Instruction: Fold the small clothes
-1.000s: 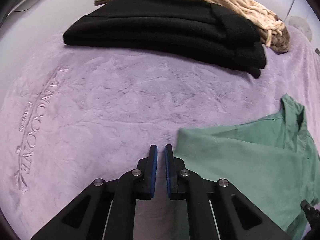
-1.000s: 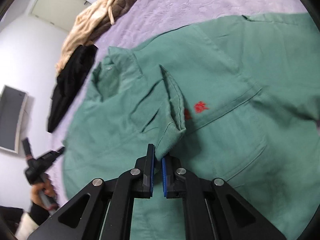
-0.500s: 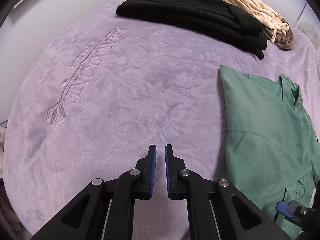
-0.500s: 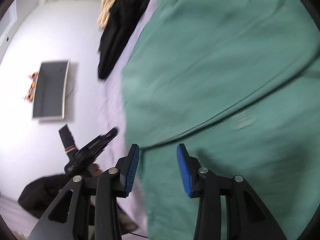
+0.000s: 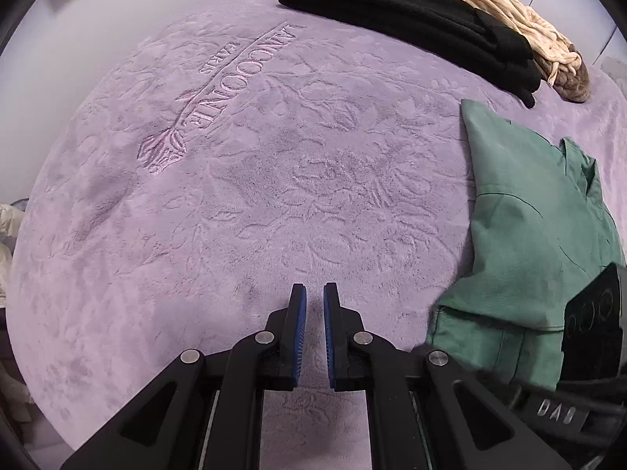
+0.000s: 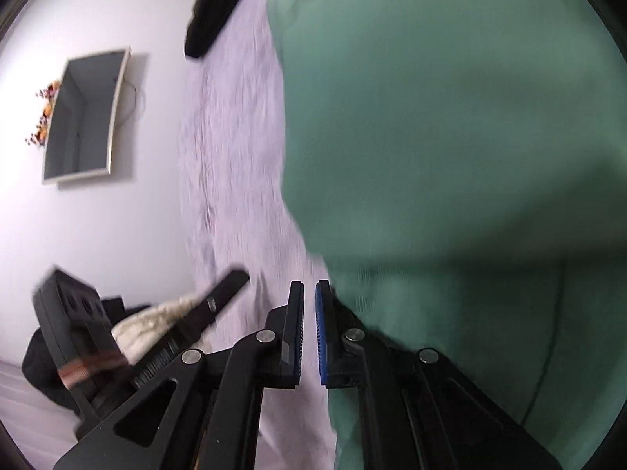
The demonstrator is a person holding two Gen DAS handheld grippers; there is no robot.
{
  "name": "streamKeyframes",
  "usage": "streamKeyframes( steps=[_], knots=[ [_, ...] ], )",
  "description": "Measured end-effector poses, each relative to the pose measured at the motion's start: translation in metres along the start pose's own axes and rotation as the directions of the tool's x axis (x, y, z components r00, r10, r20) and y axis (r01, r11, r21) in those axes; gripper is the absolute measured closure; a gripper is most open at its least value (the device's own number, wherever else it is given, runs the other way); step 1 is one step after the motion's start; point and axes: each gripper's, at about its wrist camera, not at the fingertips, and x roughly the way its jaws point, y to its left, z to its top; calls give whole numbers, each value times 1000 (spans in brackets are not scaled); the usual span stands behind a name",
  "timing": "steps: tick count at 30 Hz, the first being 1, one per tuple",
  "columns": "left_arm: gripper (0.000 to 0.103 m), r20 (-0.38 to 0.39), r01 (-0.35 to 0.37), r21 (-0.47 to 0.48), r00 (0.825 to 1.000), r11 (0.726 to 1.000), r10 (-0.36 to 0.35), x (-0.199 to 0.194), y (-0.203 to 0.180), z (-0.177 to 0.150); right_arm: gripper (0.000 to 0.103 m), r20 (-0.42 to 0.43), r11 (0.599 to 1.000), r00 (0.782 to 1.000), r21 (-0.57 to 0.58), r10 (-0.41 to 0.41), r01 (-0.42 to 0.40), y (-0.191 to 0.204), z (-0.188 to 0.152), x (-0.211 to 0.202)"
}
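A green shirt (image 5: pixel 525 231) lies partly folded on the purple blanket (image 5: pixel 254 196), at the right of the left wrist view. It fills the right wrist view (image 6: pixel 450 137), blurred. My left gripper (image 5: pixel 311 293) is shut and empty over bare blanket, left of the shirt. My right gripper (image 6: pixel 309 290) is shut and empty at the shirt's left edge, just above the blanket. Its body shows at the lower right of the left wrist view (image 5: pixel 591 325). The left gripper also shows in the right wrist view (image 6: pixel 219 297).
A folded black garment (image 5: pixel 411 19) and a beige knitted one (image 5: pixel 478 4) lie at the blanket's far edge. A wall screen (image 6: pixel 84 117) hangs on the white wall. Dark and white clothes (image 6: pixel 141 321) lie beyond the blanket's edge.
My right gripper let go of the shirt sleeve, opened, swung to the shirt's left edge and closed again. My left gripper drew back from the shirt over bare blanket.
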Motion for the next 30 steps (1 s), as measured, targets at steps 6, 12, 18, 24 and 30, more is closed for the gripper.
streamKeyframes(
  steps=[6, 12, 18, 24, 30],
  knots=[
    [93, 38, 71, 79, 996, 994, -74, -9, -44, 9, 95, 225, 975, 959, -100, -171, 197, -4, -12, -107],
    [93, 47, 162, 182, 984, 970, -173, -1, -113, 18, 64, 435, 920, 821, 45, -370, 390, -52, 30, -214],
    [93, -14, 96, 179, 995, 979, -95, 47, -114, 14, 77, 405, 890, 793, 218, -455, 399, -138, 44, -262],
    [73, -22, -19, 167, 1000, 986, 22, 30, -87, 15, 72, 396, 899, 807, 198, -439, 392, -132, 28, -262],
    [73, -15, -32, 197, 999, 980, 35, 3, -97, 8, 49, 393, 921, 836, 232, -382, 312, -132, -8, -279]
  ],
)
